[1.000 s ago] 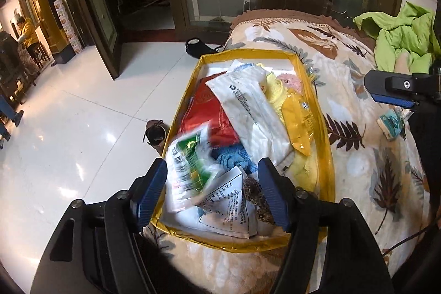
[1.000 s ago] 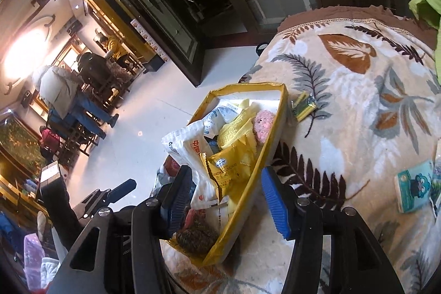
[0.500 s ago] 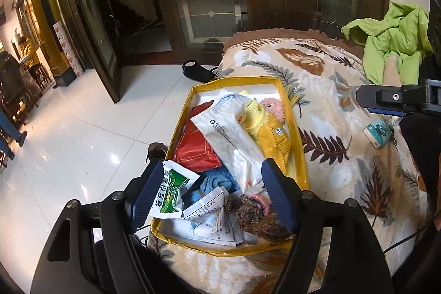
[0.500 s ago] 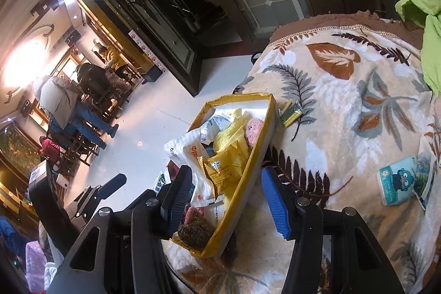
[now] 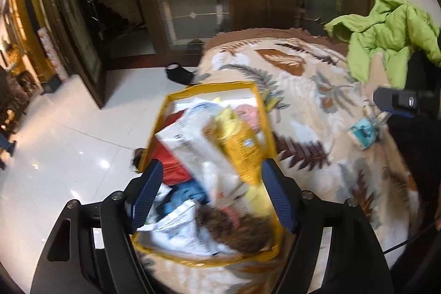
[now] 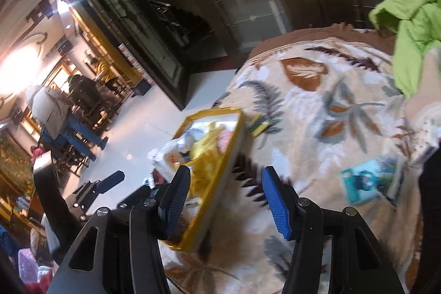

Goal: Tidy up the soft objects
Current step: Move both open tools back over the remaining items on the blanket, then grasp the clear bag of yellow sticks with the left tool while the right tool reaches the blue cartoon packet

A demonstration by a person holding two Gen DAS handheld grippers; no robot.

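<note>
Both jaws wide open, empty; best lowering right gripper (image 6: 226, 200) squarely over teal tissue packet (image 6: 366, 181) lying right of jaws.

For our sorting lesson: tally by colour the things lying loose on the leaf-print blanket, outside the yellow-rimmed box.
Lime green: 1, the jacket
Teal: 1, the small packet
Yellow and green: 1, the small wrapper beside the box
Total: 3
A blurred item at the right wrist view's edge is left uncounted.
</note>
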